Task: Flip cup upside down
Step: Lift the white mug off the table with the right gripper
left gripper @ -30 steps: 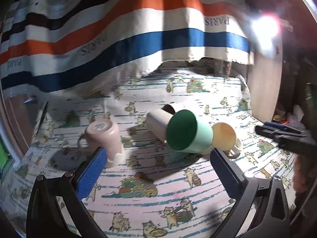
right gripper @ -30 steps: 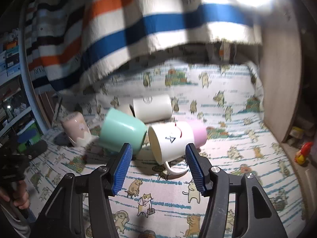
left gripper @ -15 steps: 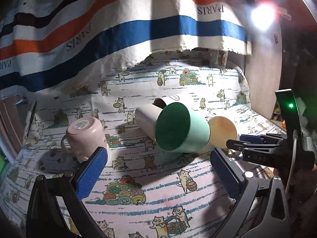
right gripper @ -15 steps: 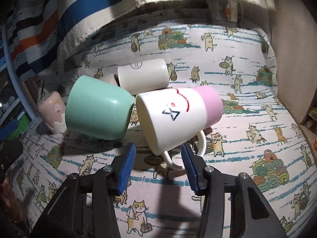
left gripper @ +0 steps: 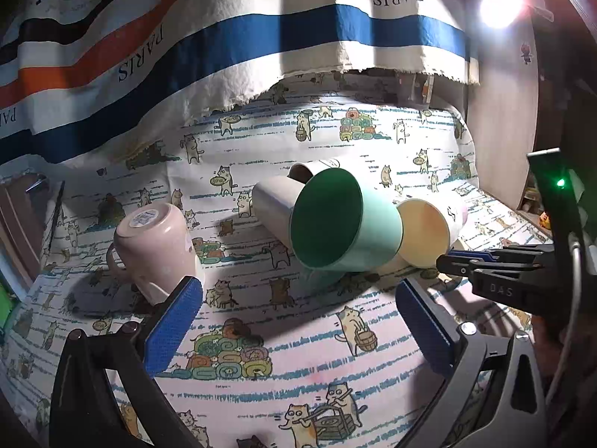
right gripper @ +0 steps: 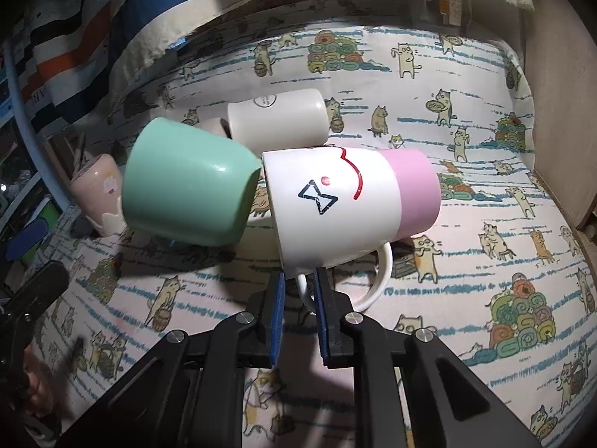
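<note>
A white mug with a pink band (right gripper: 347,201) lies on its side on the cat-print cloth (right gripper: 466,261), its handle (right gripper: 377,283) toward me. My right gripper (right gripper: 298,287) is shut on the near end of that handle, at the mug's rim. The mug's cream inside shows in the left wrist view (left gripper: 423,237), with my right gripper (left gripper: 453,261) at its lower edge. A mint green cup (right gripper: 186,183) lies on its side against the mug; it also shows in the left wrist view (left gripper: 343,220). My left gripper (left gripper: 298,313) is open and empty, in front of the cups.
A pale pink mug (left gripper: 153,246) stands upside down at the left. Two white cups (right gripper: 278,119) lie on their sides behind the green cup. A striped towel (left gripper: 224,37) hangs at the back. A wooden panel (right gripper: 559,112) bounds the right side.
My right gripper has moved in under the white and pink mug and shut on its handle. My left gripper has drawn closer to the cups and stayed open.
</note>
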The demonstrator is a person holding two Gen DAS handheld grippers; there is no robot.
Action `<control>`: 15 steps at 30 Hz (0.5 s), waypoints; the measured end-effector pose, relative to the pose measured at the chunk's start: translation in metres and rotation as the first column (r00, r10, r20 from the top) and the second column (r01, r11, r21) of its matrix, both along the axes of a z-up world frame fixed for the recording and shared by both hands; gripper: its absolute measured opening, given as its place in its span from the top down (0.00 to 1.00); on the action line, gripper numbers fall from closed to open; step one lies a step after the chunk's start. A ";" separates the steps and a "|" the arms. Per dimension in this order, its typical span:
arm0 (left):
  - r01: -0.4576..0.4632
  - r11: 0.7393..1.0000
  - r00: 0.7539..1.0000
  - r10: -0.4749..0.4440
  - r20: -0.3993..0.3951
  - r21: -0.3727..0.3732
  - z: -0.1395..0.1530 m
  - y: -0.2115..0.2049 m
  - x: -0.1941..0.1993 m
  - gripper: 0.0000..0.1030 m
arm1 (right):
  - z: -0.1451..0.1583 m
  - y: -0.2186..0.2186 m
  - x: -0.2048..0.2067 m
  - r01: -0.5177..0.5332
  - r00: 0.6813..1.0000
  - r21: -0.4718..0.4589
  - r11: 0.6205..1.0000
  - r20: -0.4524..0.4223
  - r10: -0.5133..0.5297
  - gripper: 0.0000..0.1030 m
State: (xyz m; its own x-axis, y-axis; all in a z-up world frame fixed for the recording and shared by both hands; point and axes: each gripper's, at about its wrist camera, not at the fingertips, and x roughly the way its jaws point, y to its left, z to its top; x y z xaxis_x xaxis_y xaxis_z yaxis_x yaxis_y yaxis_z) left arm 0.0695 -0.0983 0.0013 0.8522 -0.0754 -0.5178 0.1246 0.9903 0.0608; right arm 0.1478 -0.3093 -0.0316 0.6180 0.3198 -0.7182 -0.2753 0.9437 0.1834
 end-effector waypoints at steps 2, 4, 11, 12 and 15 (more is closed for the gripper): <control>0.001 1.000 1.000 -0.001 0.002 0.007 0.000 0.000 -0.002 0.00 | 0.002 0.001 -0.006 -0.012 1.000 0.006 1.000 0.000 0.012 0.87; -0.006 1.000 1.000 0.006 0.012 0.009 0.001 0.002 -0.007 0.00 | 0.005 0.001 -0.015 -0.021 1.000 0.009 1.000 0.014 0.021 0.91; -0.028 0.999 0.999 0.029 0.036 -0.033 0.010 0.017 -0.018 0.00 | 0.038 0.001 -0.048 -0.030 0.991 0.002 1.000 0.134 0.029 1.00; -0.030 0.999 0.999 0.032 0.037 -0.039 0.011 0.019 -0.019 0.00 | 0.043 0.001 -0.051 -0.035 0.989 0.010 0.999 0.147 0.033 1.00; -0.035 0.998 0.998 0.037 0.042 -0.051 0.013 0.024 -0.023 0.00 | 0.058 0.003 -0.059 -0.055 0.982 0.015 0.998 0.180 0.051 1.00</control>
State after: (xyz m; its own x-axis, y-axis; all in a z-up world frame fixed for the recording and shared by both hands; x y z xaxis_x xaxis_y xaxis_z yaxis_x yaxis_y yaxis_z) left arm 0.0469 -0.0741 0.0146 0.8761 -0.0692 -0.4771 0.0869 0.9961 0.0151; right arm 0.0890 -0.3060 0.0264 0.7179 0.3686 -0.5905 -0.3548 0.9236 0.1452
